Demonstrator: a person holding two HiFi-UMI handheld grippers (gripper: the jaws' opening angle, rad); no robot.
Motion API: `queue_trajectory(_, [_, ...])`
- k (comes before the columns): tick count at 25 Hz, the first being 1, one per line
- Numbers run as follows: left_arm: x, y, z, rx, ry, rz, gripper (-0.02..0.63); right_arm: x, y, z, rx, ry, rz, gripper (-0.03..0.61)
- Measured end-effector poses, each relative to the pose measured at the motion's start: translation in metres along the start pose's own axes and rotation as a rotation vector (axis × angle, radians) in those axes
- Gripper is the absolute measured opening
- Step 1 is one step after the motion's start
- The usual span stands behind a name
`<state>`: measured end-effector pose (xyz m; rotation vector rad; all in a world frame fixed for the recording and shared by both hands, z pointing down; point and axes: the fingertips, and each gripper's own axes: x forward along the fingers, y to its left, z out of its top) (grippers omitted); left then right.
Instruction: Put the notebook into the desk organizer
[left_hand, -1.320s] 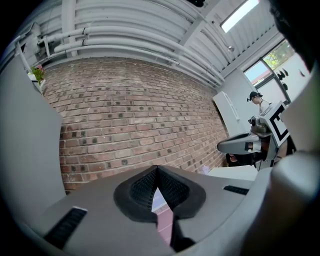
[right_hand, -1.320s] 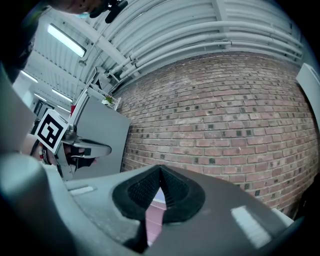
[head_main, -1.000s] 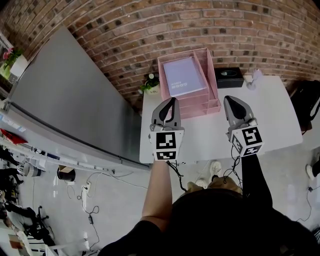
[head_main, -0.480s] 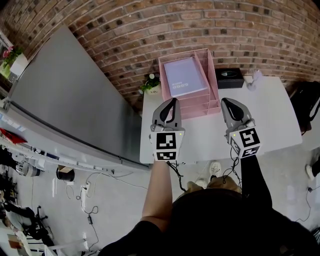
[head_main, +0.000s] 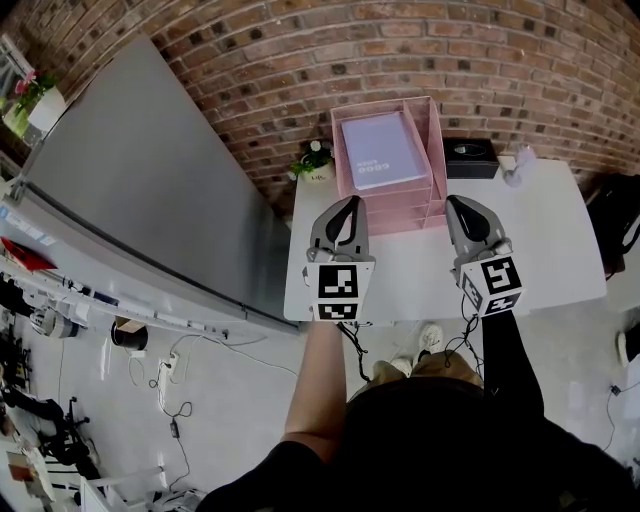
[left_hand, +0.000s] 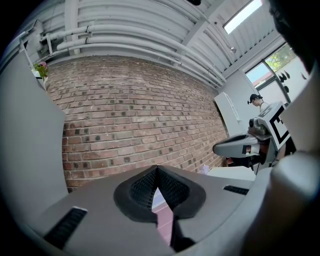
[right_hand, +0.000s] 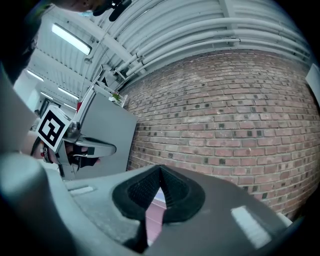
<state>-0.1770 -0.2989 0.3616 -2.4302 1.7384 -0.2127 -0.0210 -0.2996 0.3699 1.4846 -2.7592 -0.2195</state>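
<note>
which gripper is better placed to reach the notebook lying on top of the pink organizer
Left, probably. Both are shut and empty, but the left gripper points at the front left corner of the organizer, nearer the notebook; the right gripper sits just past its right side.

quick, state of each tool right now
left tool: closed, holding nothing
right tool: closed, holding nothing

light: bright, even daylight | shadows: soft | edges: fisheye-bent, dark corners
</note>
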Motion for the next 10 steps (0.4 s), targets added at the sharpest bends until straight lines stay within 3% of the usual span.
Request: queue_trajectory(10, [-0.007,0.011,-0.005,-0.001,0.007,0.023,0.008,0.012,0.011,-0.002,-0.004,0.016,0.029,0.0])
